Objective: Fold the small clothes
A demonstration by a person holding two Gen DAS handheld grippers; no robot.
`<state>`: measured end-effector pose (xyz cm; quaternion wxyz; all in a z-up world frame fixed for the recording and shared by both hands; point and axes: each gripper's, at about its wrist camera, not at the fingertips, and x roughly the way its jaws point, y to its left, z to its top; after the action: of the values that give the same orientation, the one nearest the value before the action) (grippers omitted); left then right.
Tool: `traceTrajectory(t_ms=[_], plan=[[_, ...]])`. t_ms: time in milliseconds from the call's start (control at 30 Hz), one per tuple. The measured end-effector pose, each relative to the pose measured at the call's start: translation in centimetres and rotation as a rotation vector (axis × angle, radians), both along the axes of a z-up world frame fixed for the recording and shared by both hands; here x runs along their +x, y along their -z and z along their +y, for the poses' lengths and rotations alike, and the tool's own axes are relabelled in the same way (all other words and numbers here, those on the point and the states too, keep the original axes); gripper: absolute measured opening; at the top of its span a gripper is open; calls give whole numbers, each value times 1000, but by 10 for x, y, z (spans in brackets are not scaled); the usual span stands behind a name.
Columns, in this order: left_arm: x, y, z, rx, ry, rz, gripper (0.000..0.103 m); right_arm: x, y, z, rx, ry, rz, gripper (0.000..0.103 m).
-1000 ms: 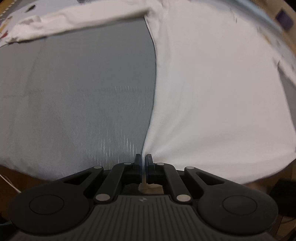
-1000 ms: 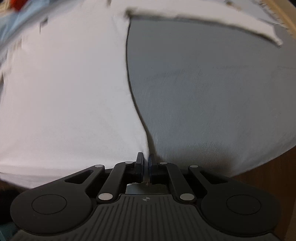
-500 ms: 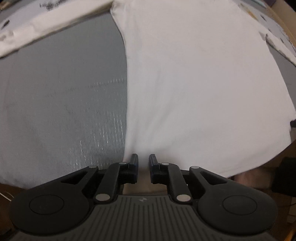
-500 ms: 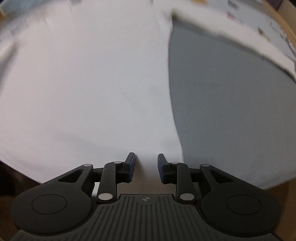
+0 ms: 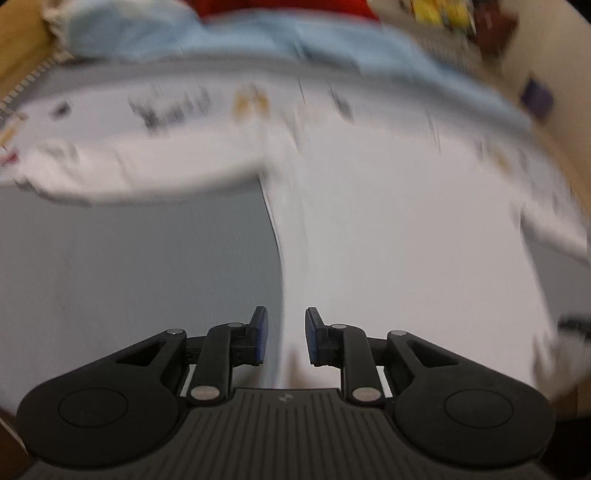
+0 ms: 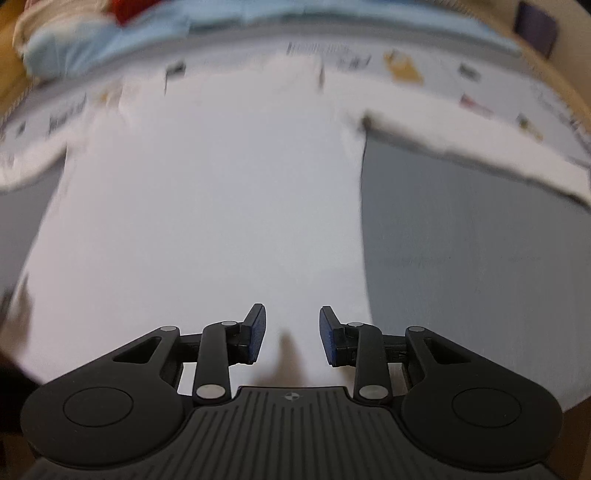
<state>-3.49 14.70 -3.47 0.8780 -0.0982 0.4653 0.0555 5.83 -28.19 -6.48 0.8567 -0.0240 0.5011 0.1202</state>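
Observation:
A white long-sleeved top (image 5: 406, 240) (image 6: 207, 206) lies flat on a grey cloth (image 5: 129, 266) (image 6: 472, 258), its printed side facing down near the collar. One sleeve (image 5: 140, 173) stretches left in the left wrist view, the other sleeve (image 6: 461, 147) stretches right in the right wrist view. My left gripper (image 5: 285, 336) hovers over the shirt's left bottom edge, jaws opening, nothing between them. My right gripper (image 6: 291, 334) hangs above the hem near the right bottom corner, jaws opening too, with only the cloth lying below them. Both views are blurred.
A light blue garment (image 5: 258, 40) (image 6: 110, 40) and something red (image 5: 280, 7) lie beyond the shirt at the far side. A wooden surface (image 5: 22, 44) borders the grey cloth. A dark purple object (image 6: 535, 18) sits at the far right.
Both grippers let go of the shirt's bottom corners, opened, and lifted away, so more of the far side now shows. The shirt stays flat.

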Motion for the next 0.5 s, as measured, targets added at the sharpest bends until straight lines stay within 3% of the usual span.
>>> traceTrajectory(t_ms=[133,233,367,500], plan=[[32,-46,34,10,-35,-124,26,6,-40,-11,136,112,-212,34],[54,-60,74,82,-78,-192,32,20,-67,-7,161,129,-367,44],[82,-32,144,130,-186,-214,33,51,-109,5,188,138,-427,46],[97,16,214,78,-318,-133,33,91,-131,28,212,114,-469,48]])
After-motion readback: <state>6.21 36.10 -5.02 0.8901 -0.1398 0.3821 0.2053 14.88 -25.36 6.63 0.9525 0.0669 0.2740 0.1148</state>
